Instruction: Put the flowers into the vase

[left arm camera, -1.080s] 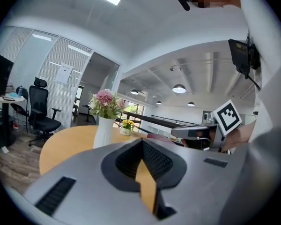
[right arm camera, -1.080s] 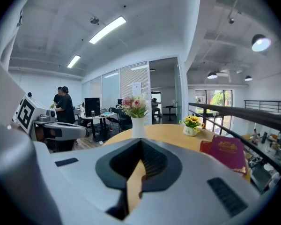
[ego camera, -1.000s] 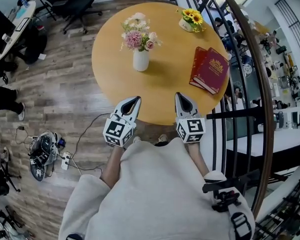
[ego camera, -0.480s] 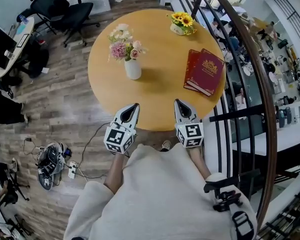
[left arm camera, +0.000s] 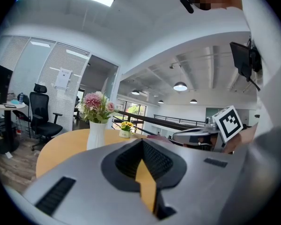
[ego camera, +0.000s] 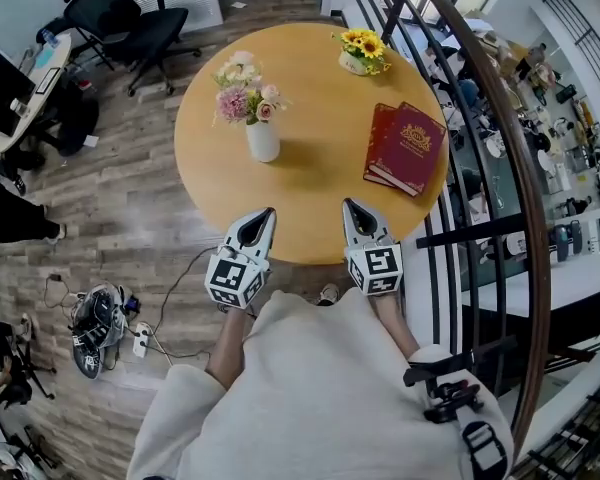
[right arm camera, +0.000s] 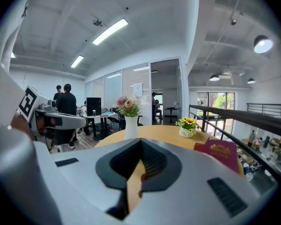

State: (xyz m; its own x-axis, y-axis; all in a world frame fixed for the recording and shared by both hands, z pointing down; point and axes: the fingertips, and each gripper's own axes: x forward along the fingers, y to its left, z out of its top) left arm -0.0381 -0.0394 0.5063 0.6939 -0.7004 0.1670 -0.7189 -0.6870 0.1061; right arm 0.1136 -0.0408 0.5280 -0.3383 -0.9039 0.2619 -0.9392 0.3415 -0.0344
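Observation:
A white vase (ego camera: 262, 140) with pink and cream flowers (ego camera: 244, 87) in it stands upright on the round wooden table (ego camera: 310, 198), left of centre. Both grippers hover side by side over the table's near edge, pointing toward the far side. My left gripper (ego camera: 264, 214) is shut and empty, a good way short of the vase. My right gripper (ego camera: 349, 206) is shut and empty too. In the left gripper view the vase (left arm camera: 97, 135) rises beyond the closed left gripper (left arm camera: 141, 142). The right gripper view shows the vase (right arm camera: 131, 128) beyond the closed right gripper (right arm camera: 140, 144).
A small pot of yellow sunflowers (ego camera: 361, 52) sits at the table's far right, and two red books (ego camera: 406, 148) lie on the right side. A dark metal railing (ego camera: 500, 168) runs close along the right. Office chairs (ego camera: 130, 13) and floor cables (ego camera: 105, 313) are at the left.
The head view has shifted slightly, so the table sits a little lower in the frame. Both grippers stay shut and keep about the same place at the table's near edge.

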